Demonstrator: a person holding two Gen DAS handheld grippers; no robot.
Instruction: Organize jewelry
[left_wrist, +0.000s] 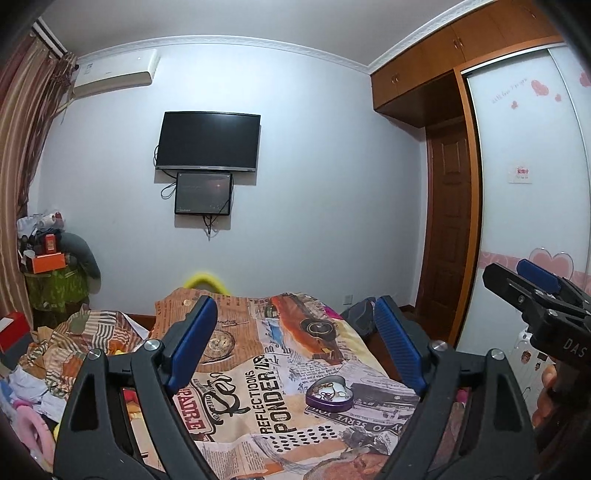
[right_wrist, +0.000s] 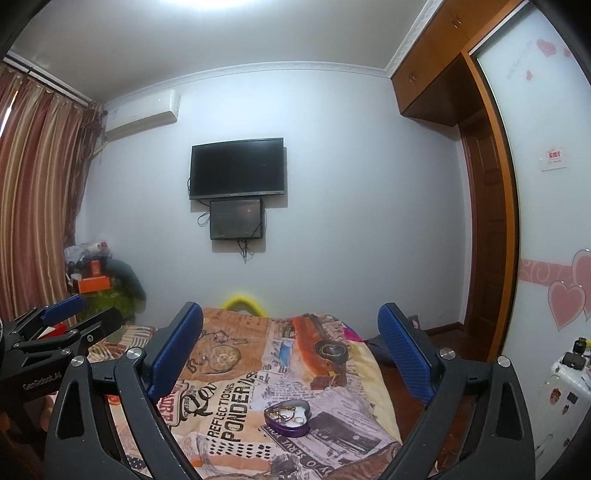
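- Bedroom, printed bedspread (left_wrist: 236, 398) under me; purple heart-shaped tin (right_wrist: 287, 418) sits open on it, jewelry (right_wrist: 288, 414) heaped inside.
- Left claw (left_wrist: 295, 347) and right claw (right_wrist: 291, 350) both gape wide, holding nothing, raised above the tin.
- Sorting could be starting or finished; I can't judge.

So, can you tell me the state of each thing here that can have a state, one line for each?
Left claw: open, empty, above the bed.
Right claw: open, empty, above the bed.
Heart-shaped tin: lid off, jewelry inside, resting on the bedspread.
Television: screen dark.
Smaller screen under it: dim picture showing.
Curtain: drawn.
Upper cupboard doors: closed.
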